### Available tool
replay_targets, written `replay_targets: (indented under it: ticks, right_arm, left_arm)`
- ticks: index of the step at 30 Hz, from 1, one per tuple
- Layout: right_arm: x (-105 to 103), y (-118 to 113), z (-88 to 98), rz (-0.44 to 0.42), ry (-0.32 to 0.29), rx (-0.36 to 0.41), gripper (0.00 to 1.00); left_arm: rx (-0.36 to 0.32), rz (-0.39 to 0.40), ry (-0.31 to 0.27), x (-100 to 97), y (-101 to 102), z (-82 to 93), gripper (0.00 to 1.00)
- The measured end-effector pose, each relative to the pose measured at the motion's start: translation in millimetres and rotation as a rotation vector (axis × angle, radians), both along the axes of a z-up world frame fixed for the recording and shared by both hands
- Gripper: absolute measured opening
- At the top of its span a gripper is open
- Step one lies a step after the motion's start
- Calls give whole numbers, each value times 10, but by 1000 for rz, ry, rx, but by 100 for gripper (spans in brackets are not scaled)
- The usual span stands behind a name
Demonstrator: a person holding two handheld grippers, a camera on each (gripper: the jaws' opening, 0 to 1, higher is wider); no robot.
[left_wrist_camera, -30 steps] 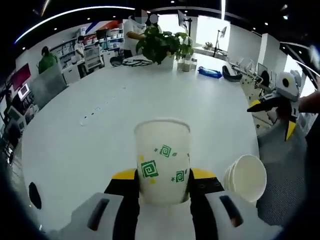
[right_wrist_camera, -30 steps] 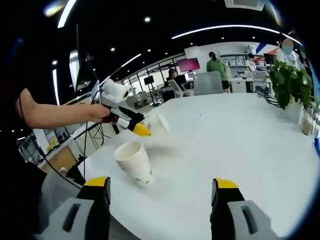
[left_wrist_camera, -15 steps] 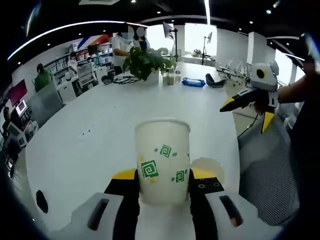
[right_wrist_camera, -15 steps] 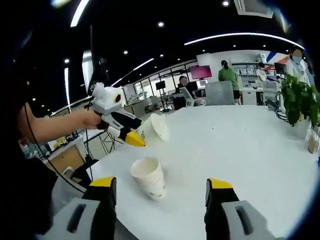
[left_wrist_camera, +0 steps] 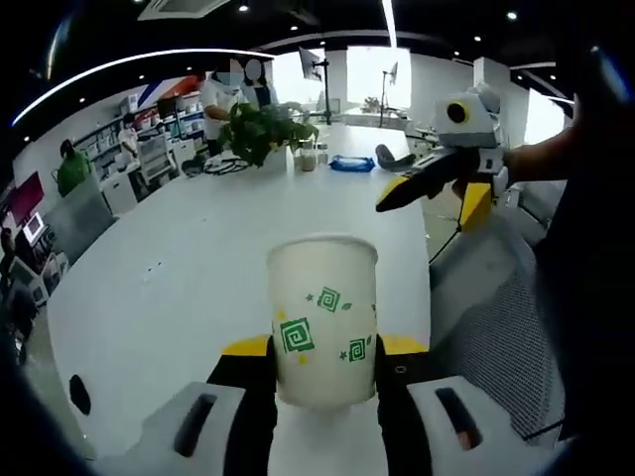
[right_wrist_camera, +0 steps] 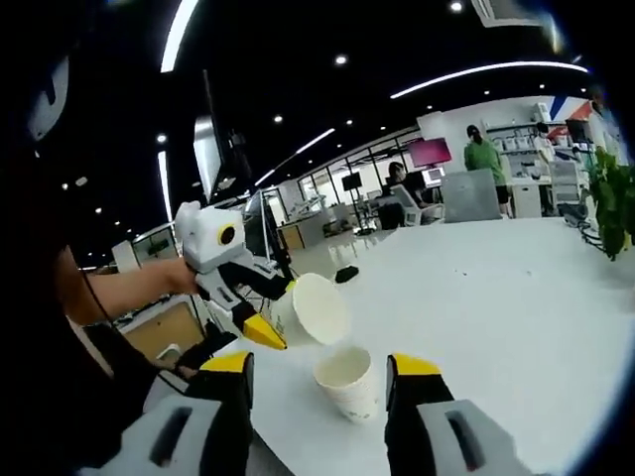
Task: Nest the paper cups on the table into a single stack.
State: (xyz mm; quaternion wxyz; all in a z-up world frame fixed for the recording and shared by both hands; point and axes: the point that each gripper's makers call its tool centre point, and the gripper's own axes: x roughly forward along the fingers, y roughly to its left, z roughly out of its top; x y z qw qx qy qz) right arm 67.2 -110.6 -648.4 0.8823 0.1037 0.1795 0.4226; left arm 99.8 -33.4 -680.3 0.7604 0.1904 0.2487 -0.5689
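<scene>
Left fingers (left_wrist_camera: 324,347) clamped round smooth tapered paper cup (left_wrist_camera: 322,317); right fingers (right_wrist_camera: 319,365) apart.

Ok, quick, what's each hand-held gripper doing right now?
Left hand-held gripper: shut on a paper cup.
Right hand-held gripper: open, holding nothing, a cup stack between its jaws.

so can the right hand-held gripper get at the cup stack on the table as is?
Probably yes. The right hand-held gripper is open, and the cup stack sits between its jaws, nothing in front. The left hand-held gripper with its held cup hovers close beside, so clearance is tight.
</scene>
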Motion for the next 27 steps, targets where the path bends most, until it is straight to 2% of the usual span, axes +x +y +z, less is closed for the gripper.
replay_targets:
  ticks: [3, 5, 9, 18, 27]
  right_arm:
    - [-60, 99, 82, 42, 10, 57, 44]
    - [-77, 128, 100, 53, 14, 66, 42]
    - [-145, 217, 134, 91, 32, 89, 35]
    - [-249, 360, 151, 152, 48, 93, 20]
    - [-325, 472, 135, 207, 83, 103, 6]
  left_arm:
    - [-4, -39, -4, -109, -33, -13, 37]
    - [11, -53, -4, -181, -50, -40, 37]
    - [-9, -63, 3, -273, -100, -36, 37]
    - [-17, -114, -20, -491, -237, -48, 37]
    - [-1, -146, -82, -613, -288, -63, 37]
